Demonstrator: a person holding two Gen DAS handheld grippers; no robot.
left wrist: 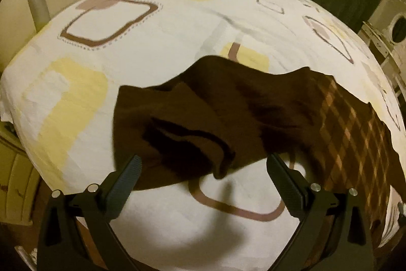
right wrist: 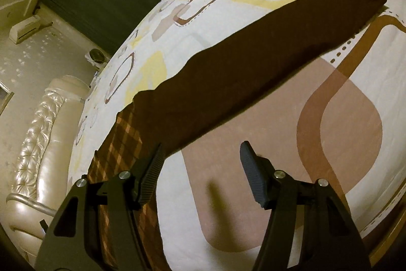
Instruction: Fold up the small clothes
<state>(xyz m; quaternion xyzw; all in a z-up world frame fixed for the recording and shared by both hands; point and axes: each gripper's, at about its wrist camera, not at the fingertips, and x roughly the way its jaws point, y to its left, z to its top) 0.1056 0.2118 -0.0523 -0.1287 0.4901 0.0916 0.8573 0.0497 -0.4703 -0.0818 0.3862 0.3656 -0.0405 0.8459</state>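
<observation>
Patterned bedsheet bears a rumpled brown garment.

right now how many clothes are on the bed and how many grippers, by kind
dark brown garment with a plaid part: 1
grippers: 2, the left gripper and the right gripper, both open
patterned bed sheet: 1
total: 4

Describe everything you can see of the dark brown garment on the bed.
The dark brown garment looks like soft, matte fabric, plain over most of its surface, with a plaid section in brown and orange at one end. It lies on the patterned bedsheet, rumpled and creased in the left wrist view, long and band-like in the right wrist view. The left claw and right claw are both open, near its edge, gripping nothing.
</observation>
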